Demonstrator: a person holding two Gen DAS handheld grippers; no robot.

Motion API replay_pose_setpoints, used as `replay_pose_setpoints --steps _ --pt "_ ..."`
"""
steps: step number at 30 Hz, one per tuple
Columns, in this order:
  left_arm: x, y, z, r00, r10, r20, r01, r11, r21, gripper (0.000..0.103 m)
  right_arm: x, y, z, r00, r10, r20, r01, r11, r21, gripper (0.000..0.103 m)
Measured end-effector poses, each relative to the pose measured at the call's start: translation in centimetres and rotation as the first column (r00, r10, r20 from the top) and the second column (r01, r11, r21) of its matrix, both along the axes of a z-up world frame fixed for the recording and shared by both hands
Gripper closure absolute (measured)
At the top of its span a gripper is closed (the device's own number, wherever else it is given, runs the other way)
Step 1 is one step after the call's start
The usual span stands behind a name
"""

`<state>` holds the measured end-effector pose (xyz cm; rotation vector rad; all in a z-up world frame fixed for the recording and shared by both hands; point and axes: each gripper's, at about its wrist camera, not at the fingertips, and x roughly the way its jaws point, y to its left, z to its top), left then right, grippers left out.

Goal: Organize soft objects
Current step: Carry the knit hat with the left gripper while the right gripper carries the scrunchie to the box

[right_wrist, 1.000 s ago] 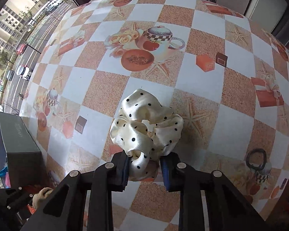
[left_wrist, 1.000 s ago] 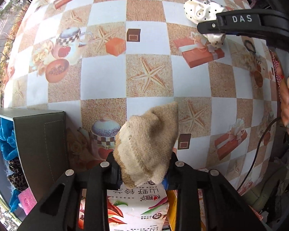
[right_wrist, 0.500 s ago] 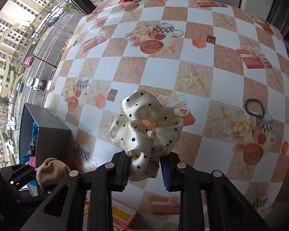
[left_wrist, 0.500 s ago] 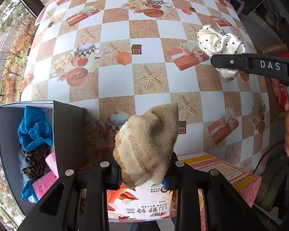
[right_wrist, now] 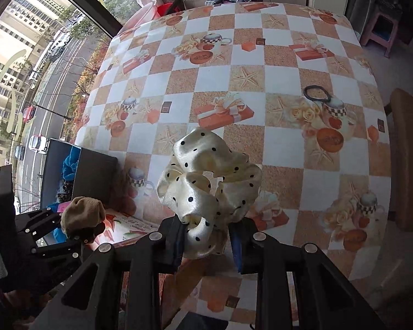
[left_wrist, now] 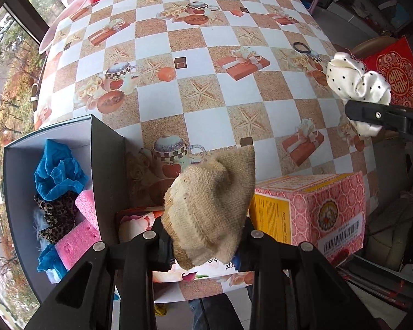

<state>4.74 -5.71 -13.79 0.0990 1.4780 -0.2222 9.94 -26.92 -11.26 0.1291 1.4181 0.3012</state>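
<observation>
Left gripper [left_wrist: 205,243] is clamped on a beige knitted sock [left_wrist: 210,206] and right gripper [right_wrist: 209,243] on a cream polka-dot satin scrunchie [right_wrist: 206,189], both clear of the chequered tablecloth [left_wrist: 201,121], presumably bound for the open dark box [left_wrist: 107,176], whose blue, leopard and pink contents only the left view shows clearly, while a black hair tie [right_wrist: 316,93] lies beyond

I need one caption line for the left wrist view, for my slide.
Left claw grips a beige knitted sock above the checkered table, beside a dark open box of soft items.
</observation>
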Motion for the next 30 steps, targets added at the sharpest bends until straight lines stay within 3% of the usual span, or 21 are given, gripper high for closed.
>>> replay_pose_setpoints --steps 8,16,22,30 --pt "-2.8 0.9 1.1 0.998 -0.052 0.020 0.052 0.998 -0.025 0.070 -8.3 -1.3 0.7 0.994 -0.097 -0.040 0.096 0.995 -0.042 0.074" --pt "-5.4 2.0 2.1 0.997 -0.075 0.031 0.077 0.995 -0.067 0.070 -14.5 0.6 1.0 0.988 -0.134 -0.072 0.131 0.990 -0.046 0.074" --pt "-6.8 3.1 2.9 0.995 -0.082 0.050 0.087 0.992 -0.096 0.070 -17.4 2.8 1.0 0.987 -0.132 -0.089 0.128 0.991 -0.044 0.074" --pt "-7.6 5.4 4.1 0.995 -0.051 0.090 0.061 0.991 -0.122 0.070 -18.7 7.4 2.3 0.998 -0.043 -0.049 0.041 0.999 -0.035 0.074"
